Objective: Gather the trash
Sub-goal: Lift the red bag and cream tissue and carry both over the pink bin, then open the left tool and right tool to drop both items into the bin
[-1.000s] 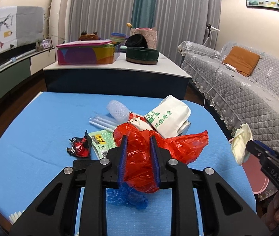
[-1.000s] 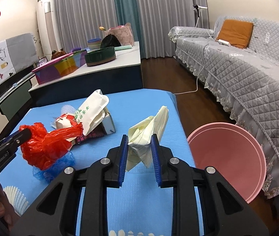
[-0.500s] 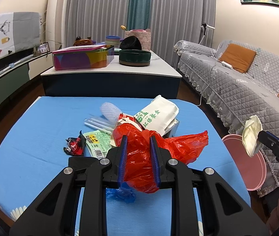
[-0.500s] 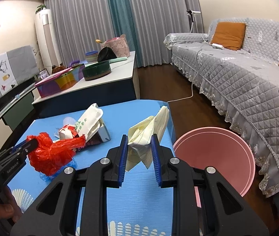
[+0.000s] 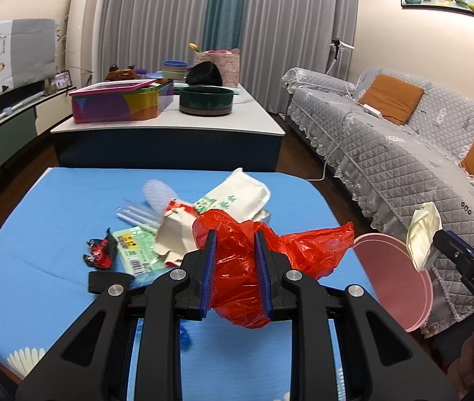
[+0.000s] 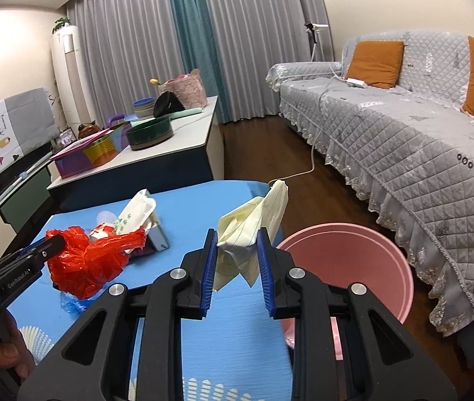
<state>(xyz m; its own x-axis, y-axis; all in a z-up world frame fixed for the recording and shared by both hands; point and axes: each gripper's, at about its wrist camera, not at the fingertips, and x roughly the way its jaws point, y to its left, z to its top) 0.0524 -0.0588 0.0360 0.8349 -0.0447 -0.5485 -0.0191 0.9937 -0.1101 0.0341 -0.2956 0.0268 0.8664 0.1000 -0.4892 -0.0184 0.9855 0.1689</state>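
Observation:
My left gripper (image 5: 235, 244) is shut on a crumpled red plastic bag (image 5: 277, 254) and holds it above the blue table (image 5: 53, 207); the bag also shows in the right wrist view (image 6: 86, 264). My right gripper (image 6: 237, 247) is shut on a crumpled pale yellow lined paper (image 6: 253, 220), held near the table's right edge, left of the pink bin (image 6: 347, 267) on the floor. The paper (image 5: 424, 234) and the bin (image 5: 394, 284) also show in the left wrist view. Several wrappers, a white paper bag (image 5: 233, 197) and clear tubes lie on the table.
A grey quilted sofa (image 6: 404, 127) with orange cushions runs along the right. A white-topped cabinet (image 5: 170, 123) with a colourful box and a green bowl stands behind the table. A blue plastic scrap (image 6: 73, 304) lies under the red bag.
Both grippers have risen and moved right with their loads. The yellow paper now sits closer to the pink bin, and the blue scrap stays on the table.

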